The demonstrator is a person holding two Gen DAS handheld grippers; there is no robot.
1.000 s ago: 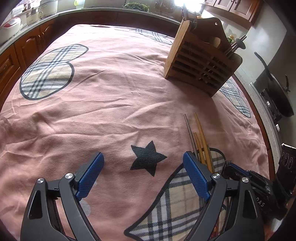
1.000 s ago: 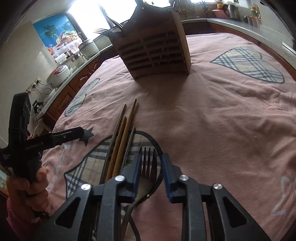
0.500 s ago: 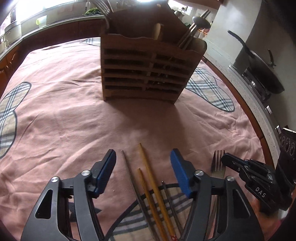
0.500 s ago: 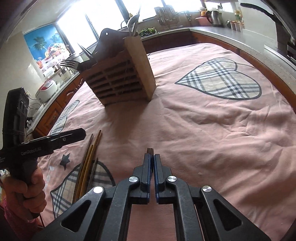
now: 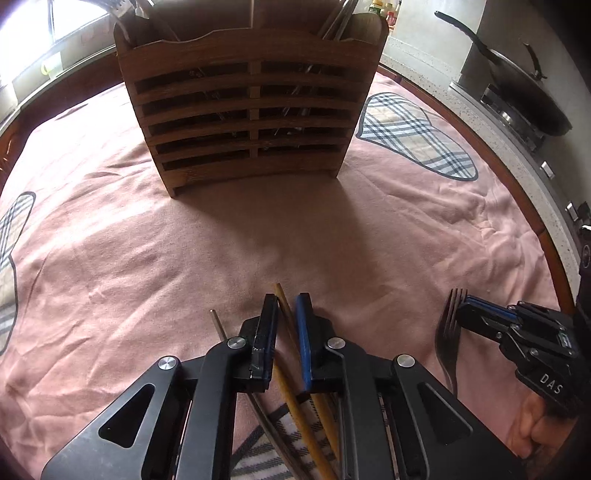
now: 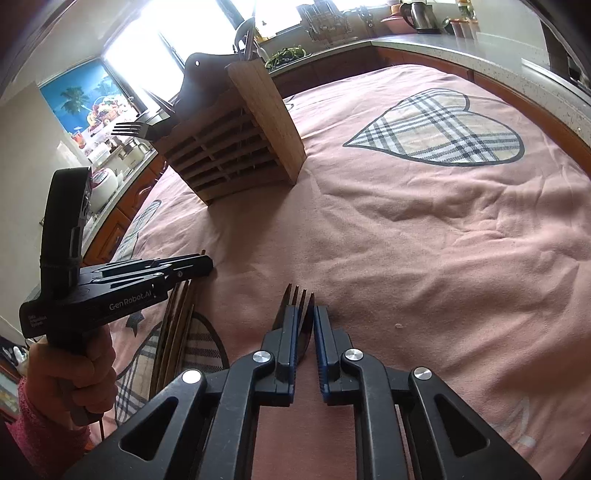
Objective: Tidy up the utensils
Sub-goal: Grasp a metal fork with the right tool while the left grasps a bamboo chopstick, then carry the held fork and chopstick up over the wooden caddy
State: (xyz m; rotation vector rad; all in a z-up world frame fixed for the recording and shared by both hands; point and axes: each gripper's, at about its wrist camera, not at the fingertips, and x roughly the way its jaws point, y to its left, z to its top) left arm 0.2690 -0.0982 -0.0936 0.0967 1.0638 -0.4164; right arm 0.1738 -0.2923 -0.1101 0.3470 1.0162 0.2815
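A slatted wooden utensil holder [image 5: 247, 110] stands on the pink cloth, with forks and spoons sticking out of its top; it also shows in the right wrist view [image 6: 240, 147]. My left gripper [image 5: 285, 314] is shut on a wooden chopstick [image 5: 291, 369], low over the cloth. More chopsticks [image 5: 325, 410] and a metal one [image 5: 218, 326] lie under it. My right gripper [image 6: 303, 314] is shut on a metal fork [image 6: 297, 299], whose tines stick out past the fingers. The fork [image 5: 447, 332] and right gripper [image 5: 476, 314] also show at the right of the left wrist view.
A pink cloth [image 6: 406, 240] with plaid heart patches covers the table. A dark wok [image 5: 517, 88] sits on a stove at the right. Counters with a rice cooker [image 6: 105, 182] and a kettle [image 6: 413, 14] surround the table.
My left gripper has swung to face the holder, come down over the chopsticks and shut on one. My right gripper has shut on the fork and lifted it.
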